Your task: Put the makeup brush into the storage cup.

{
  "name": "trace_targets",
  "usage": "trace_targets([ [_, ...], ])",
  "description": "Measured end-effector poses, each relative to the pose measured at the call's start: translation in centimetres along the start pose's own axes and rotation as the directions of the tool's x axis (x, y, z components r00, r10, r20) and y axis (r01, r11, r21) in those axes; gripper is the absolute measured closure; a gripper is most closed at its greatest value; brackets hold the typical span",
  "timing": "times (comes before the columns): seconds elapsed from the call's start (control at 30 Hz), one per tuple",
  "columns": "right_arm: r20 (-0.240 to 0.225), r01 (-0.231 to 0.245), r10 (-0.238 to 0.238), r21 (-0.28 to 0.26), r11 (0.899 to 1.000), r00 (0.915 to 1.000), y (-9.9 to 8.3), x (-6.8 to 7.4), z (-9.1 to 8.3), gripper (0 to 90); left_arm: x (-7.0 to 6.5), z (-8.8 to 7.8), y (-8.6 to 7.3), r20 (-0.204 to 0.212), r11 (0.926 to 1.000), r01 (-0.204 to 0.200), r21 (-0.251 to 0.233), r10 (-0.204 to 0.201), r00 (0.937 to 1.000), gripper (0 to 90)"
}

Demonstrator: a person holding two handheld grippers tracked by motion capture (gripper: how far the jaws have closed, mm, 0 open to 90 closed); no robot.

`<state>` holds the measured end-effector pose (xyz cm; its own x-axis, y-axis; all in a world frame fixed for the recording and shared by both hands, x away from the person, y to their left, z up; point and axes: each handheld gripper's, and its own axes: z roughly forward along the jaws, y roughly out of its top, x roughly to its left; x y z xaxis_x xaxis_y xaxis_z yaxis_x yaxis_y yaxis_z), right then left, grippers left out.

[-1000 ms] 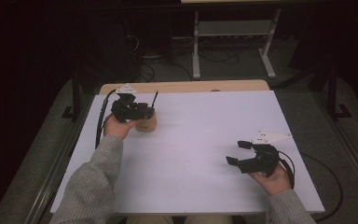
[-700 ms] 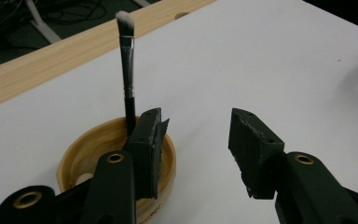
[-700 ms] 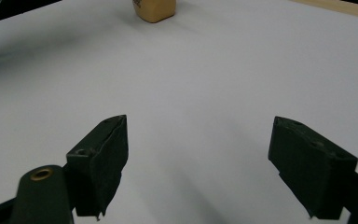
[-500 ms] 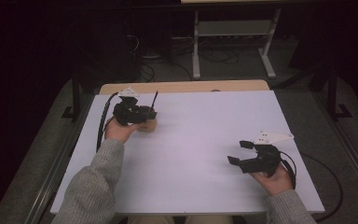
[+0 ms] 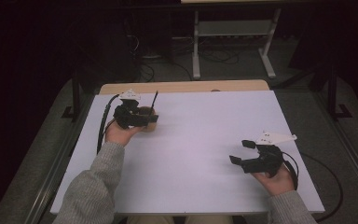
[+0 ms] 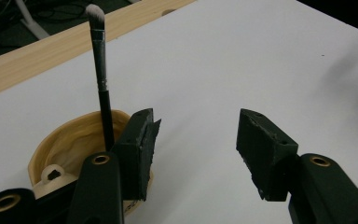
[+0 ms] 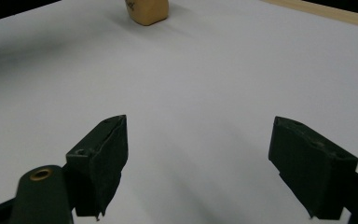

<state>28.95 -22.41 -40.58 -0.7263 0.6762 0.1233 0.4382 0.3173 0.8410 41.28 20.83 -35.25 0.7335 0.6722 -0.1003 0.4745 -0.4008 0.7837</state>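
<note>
Right gripper (image 5: pixel 244 152): near edge of the white table (image 5: pixel 205 140), jaws apart, empty, idle.

Farther left, left gripper (image 6: pixel 196 144): jaws have just been opening, nothing between them.

Tan holder cup (image 6: pixel 70 144) just beside its jaw, brush (image 6: pixel 101 74) upright inside. Placement looks done; withdrawal remains.

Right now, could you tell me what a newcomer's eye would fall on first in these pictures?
First, the small tan wooden cup at the far left of the white tabletop, with a slim black-handled brush standing upright in it. The left tongs sit right beside it, jaws just opening, nothing between them. The right tongs gape open near the front right.
</note>
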Motion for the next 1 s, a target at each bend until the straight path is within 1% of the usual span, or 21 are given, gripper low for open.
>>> trace_targets([
  [0.2,0.007,0.001,-0.001,0.006,1.0,1.0,0.0,0.0,0.1,18.6,-0.3,0.0,-0.2,0.012,1.0,-0.002,-0.001,0.002,0.9999,45.5],
  [0.3,0.01,0.001,-0.002,0.007,1.0,0.9999,0.0,0.0,0.1,18.6,-0.4,-0.1,-0.2,0.011,0.9999,-0.011,0.001,0.011,0.9999,44.8],
  [0.4,0.014,0.002,-0.002,0.006,1.0,0.9999,0.0,0.0,0.1,18.6,-0.6,-0.1,-0.2,0.012,1.0,-0.006,-0.001,0.006,0.9999,43.8],
  [0.5,0.016,0.0,0.0,0.006,1.0,0.9999,0.0,0.0,0.1,18.6,-0.8,-0.2,-0.2,0.014,0.9999,-0.012,-0.003,0.013,0.9998,42.9],
  [0.67,0.018,-0.001,0.0,0.006,1.0,0.9998,-0.1,0.0,0.1,18.6,-1.0,-0.3,-0.3,0.019,0.9999,-0.009,-0.006,0.009,0.9998,40.4],
  [0.8,0.021,-0.002,0.002,0.005,1.0,0.9998,-0.1,-0.1,0.1,18.6,-1.1,-0.4,-0.3,0.017,0.9998,-0.019,-0.002,0.019,0.9997,38.7],
  [1.0,0.027,-0.002,0.002,0.002,1.0,0.9996,-0.1,-0.2,0.0,18.6,-1.3,-0.5,-0.4,0.02,0.9998,-0.021,0.001,0.021,0.9996,36.9],
])
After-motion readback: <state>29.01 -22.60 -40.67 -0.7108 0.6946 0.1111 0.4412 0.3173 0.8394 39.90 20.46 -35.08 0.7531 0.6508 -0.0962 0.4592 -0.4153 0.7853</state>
